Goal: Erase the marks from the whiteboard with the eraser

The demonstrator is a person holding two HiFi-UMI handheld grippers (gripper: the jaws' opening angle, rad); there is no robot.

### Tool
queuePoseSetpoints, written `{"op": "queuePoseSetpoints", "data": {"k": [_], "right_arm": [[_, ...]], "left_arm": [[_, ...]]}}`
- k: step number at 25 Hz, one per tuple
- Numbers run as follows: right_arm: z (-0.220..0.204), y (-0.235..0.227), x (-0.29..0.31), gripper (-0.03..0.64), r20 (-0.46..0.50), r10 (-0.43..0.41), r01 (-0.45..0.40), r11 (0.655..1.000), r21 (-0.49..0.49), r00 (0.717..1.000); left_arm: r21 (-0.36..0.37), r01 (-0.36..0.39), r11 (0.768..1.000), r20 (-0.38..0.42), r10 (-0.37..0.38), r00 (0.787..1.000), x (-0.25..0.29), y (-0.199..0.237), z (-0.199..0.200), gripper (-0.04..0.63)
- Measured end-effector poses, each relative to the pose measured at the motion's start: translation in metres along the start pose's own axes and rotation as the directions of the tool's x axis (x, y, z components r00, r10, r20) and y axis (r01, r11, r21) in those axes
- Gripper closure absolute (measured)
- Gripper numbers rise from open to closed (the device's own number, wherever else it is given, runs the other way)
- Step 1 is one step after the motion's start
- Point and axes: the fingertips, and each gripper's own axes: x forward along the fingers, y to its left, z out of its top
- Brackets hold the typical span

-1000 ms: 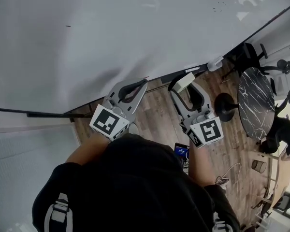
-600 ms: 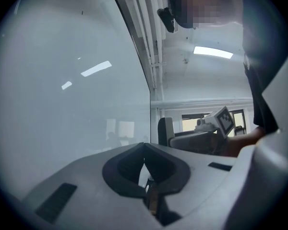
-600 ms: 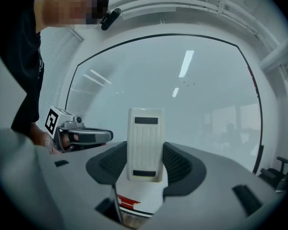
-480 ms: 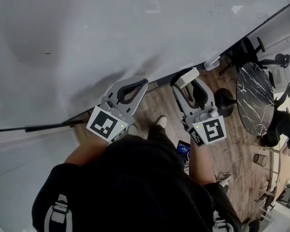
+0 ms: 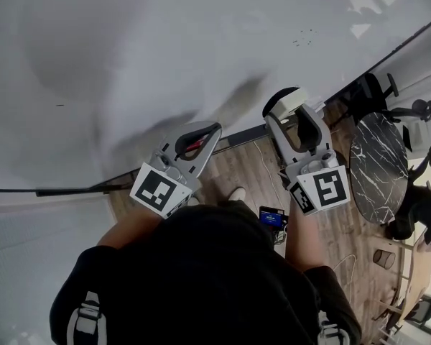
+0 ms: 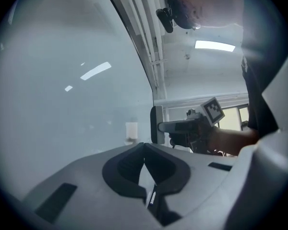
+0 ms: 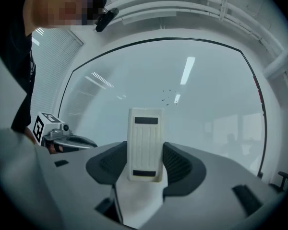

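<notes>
The whiteboard [image 5: 165, 42] fills the upper head view. A small cluster of dark marks [image 5: 302, 38] sits at its upper right, and a tiny dash [image 5: 59, 106] at its left. My right gripper [image 5: 287, 106] is shut on a white eraser [image 5: 286, 102], held near the board's lower edge, below the cluster. In the right gripper view the eraser [image 7: 145, 145] stands upright between the jaws, with the marks [image 7: 169, 96] above it. My left gripper [image 5: 212, 128] is shut, its jaw tips meeting [image 6: 144, 145], and I see nothing held in it.
The board's dark lower frame [image 5: 79, 187] runs along the left. Below is wooden floor with a round black marble table [image 5: 377, 164] and a black office chair [image 5: 373, 85] at the right. A small blue-screened device [image 5: 273, 218] lies near the person's feet.
My right gripper has risen with the eraser from the board's lower frame up against the board face. The left gripper has barely moved.
</notes>
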Motion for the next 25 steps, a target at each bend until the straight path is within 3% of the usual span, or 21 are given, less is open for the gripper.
{"op": "queuePoseSetpoints", "data": {"k": [9, 16, 25], "right_arm": [[0.057, -0.022, 0.016, 0.385, 0.037, -0.032, 0.036, 0.995, -0.092, 0.999], [0.08, -0.039, 0.025, 0.385, 0.038, -0.073, 0.075, 0.994, -0.077, 0.997], [0.107, -0.034, 0.038, 0.385, 0.09, -0.144, 0.157, 0.975, -0.155, 0.985]], "left_arm": [[0.028, -0.024, 0.999, 0.006, 0.024, 1.0, 0.02, -0.006, 0.017, 0.591], [0.033, -0.039, 0.999, 0.029, 0.038, 0.999, 0.039, -0.014, 0.042, 0.591], [0.026, -0.067, 0.997, 0.042, 0.066, 0.997, 0.037, -0.015, 0.038, 0.591]]}}
